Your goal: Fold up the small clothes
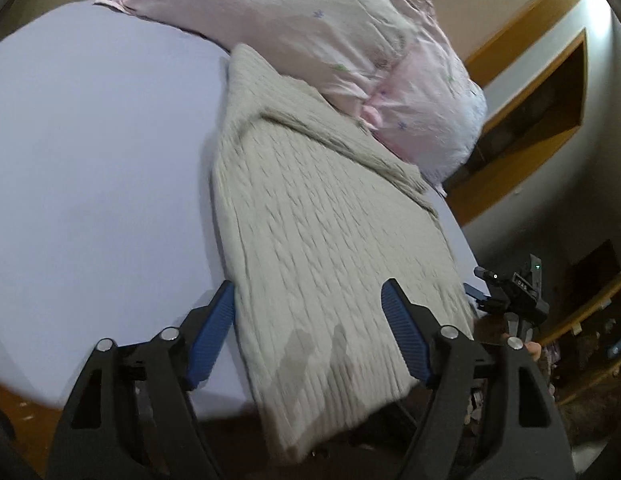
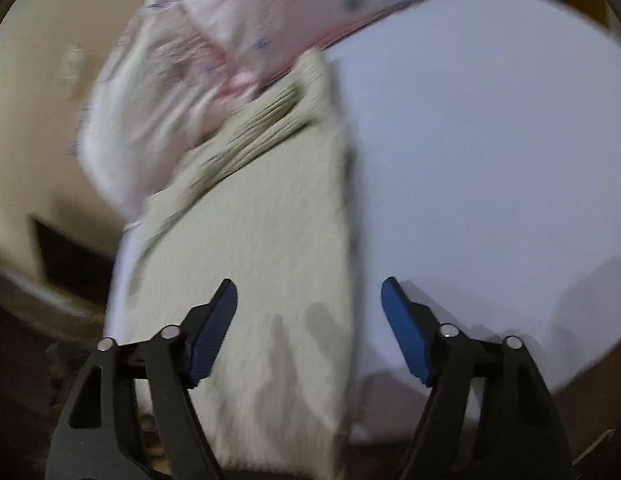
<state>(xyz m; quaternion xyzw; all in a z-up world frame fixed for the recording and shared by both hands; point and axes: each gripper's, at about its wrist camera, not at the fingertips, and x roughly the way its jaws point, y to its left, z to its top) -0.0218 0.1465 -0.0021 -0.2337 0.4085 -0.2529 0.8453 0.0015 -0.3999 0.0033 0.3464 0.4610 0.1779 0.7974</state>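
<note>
My left hand-held gripper (image 1: 308, 334) and right hand-held gripper (image 2: 309, 332) both hover open, empty, over the sweater's (image 1: 330, 248) near hem, which lies lengthwise on the bed (image 1: 90, 160) against the pillow (image 1: 310, 40) (right view blurred), probably so I can fold it.

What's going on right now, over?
Left gripper open, right gripper open, neither holding anything. Grey-green knit sweater lies flat on the lilac bed sheet, near end overhanging. Floral pillow overlaps its far end.
</note>
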